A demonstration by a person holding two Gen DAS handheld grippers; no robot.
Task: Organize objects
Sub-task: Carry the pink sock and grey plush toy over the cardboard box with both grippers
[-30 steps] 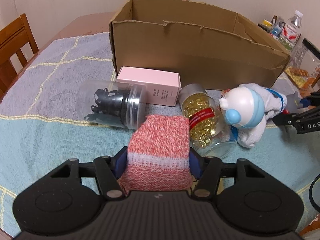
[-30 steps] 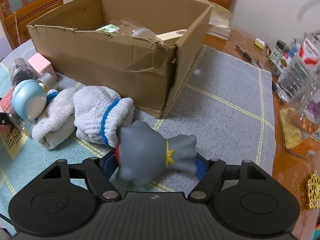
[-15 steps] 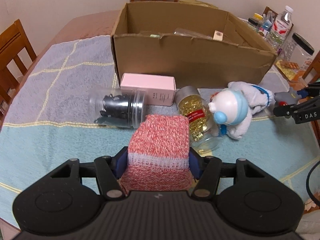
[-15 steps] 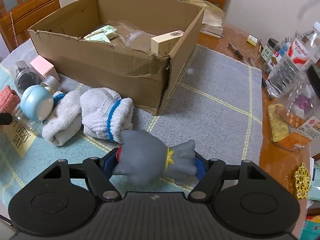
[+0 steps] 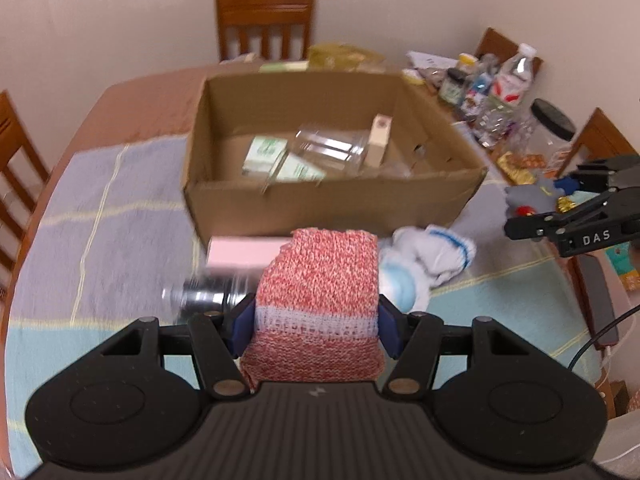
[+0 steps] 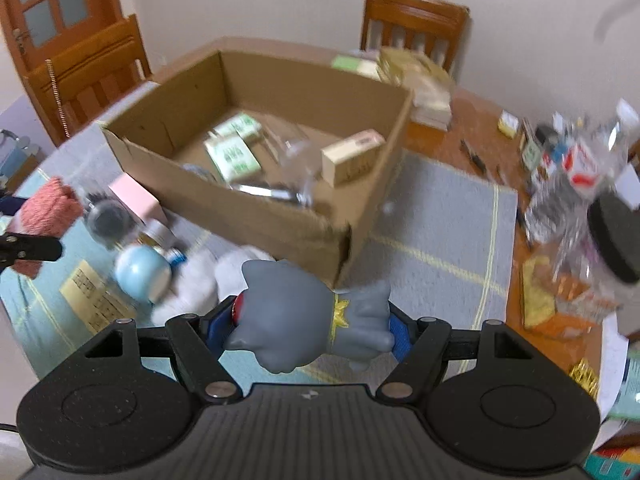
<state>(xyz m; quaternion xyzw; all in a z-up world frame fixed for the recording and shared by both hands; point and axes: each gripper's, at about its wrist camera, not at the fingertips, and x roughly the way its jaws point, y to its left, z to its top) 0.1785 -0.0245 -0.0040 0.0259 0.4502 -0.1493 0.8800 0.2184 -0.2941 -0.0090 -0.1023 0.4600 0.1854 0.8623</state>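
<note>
Surface: a wooden table [image 5: 152,92] under a grey and pale-blue cloth [image 5: 100,216] with thin yellow lines.
Room: pale walls, wooden chairs [image 5: 264,24] around the table, a panelled door [image 6: 48,12] in the right wrist view.
Box: an open cardboard box [image 5: 320,204] stands mid-table, holding small cartons and a clear container.
Edges: bottles and jars [image 5: 504,96] crowd the table's right side; a pink box [image 5: 244,252], a dark jar [image 5: 208,296] and white socks [image 5: 436,252] lie just before the box wall.
Open room: bare cloth left of the box.
Left gripper [image 5: 316,320]: jaws closed on a red knit sock [image 5: 320,292], clear of the table.
Right gripper [image 6: 308,328]: jaws clamped on a grey toy figure [image 6: 304,320], above the cloth.
Change: both grippers are higher than before, so the box interior now shows.
</note>
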